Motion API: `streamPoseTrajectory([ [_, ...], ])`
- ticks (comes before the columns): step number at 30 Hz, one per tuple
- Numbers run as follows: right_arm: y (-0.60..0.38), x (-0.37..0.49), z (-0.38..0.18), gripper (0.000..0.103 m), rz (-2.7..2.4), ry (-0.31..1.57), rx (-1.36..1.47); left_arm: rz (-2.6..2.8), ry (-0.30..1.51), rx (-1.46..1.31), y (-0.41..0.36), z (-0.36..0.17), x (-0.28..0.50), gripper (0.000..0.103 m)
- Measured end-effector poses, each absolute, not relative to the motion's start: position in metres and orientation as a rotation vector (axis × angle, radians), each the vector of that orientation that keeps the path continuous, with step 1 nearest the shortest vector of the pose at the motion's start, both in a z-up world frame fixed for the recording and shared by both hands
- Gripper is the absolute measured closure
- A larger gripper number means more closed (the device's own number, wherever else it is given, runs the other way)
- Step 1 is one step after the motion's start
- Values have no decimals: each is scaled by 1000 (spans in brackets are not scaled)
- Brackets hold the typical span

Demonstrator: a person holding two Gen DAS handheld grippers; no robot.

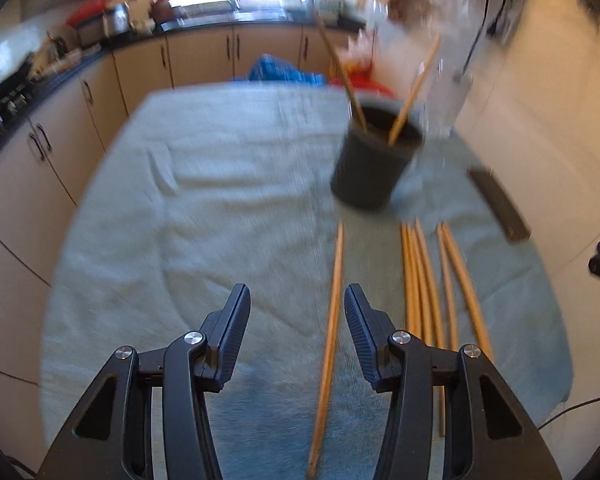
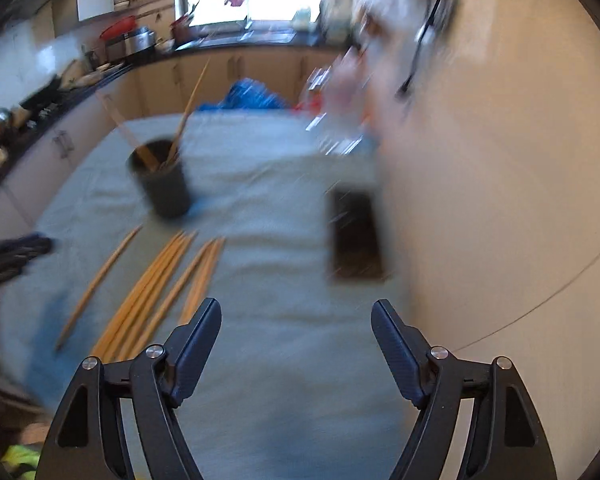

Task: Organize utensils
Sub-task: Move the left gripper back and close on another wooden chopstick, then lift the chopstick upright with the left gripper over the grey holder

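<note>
A dark round holder stands on a pale green towel with two wooden chopsticks leaning in it. Several more chopsticks lie in a loose bundle on the towel. A single chopstick lies apart, passing between the fingers of my left gripper, which is open above it. My right gripper is open and empty above the towel, right of the bundle. The holder shows far left in the right wrist view. Both views are blurred.
A dark flat rectangular object lies on the towel near the wall. A blue bag and a clear bottle sit at the far end. Kitchen cabinets run along the left.
</note>
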State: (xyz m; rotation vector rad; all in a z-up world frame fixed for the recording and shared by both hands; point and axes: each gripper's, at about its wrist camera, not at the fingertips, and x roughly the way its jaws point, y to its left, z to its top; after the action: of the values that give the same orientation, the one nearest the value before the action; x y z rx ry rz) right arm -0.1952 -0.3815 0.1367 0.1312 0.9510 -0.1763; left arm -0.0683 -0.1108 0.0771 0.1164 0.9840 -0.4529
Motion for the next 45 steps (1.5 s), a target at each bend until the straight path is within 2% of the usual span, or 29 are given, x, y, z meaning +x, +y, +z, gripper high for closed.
streamPoseTrajectory([
  [2,-377,-186,107,39,-86,1000,229,-467,1037,132,-121,59,-63,56],
  [3,-374,-180,91,53,-49,1027,261,-474,1055,139,-125,50,-62,56],
  [4,-369,-173,76,64,-20,1043,280,-473,1066,148,-130,45,-61,57],
  [6,-363,-160,55,68,11,1053,306,-465,1078,170,-136,36,-59,59],
  [8,-358,-148,44,69,38,1054,340,-468,1088,183,-140,29,-56,62],
  [11,-349,-138,37,69,54,1051,341,-474,1098,211,-147,22,-51,72],
  [13,-342,-129,33,74,26,1063,291,-468,1082,238,-151,23,-49,76],
  [16,-339,-120,27,75,0,1076,275,-473,1080,249,-155,23,-45,80],
  [27,-348,-101,24,75,-34,1073,288,-453,1078,245,-163,22,-32,81],
  [32,-334,-85,24,75,-83,1080,194,-438,1076,254,-166,22,-33,81],
  [33,-332,-83,24,76,-91,1080,185,-433,1080,246,-165,23,-33,85],
  [34,-331,-82,24,80,-102,1081,180,-423,1083,240,-164,22,-31,94],
  [35,-332,-81,24,83,-112,1083,179,-409,1091,231,-160,23,-30,96],
  [37,-337,-85,24,91,-114,1097,197,-420,1126,178,-150,24,-28,96],
  [45,-365,-115,24,91,-123,1169,244,-451,1269,108,-128,25,-30,96],
])
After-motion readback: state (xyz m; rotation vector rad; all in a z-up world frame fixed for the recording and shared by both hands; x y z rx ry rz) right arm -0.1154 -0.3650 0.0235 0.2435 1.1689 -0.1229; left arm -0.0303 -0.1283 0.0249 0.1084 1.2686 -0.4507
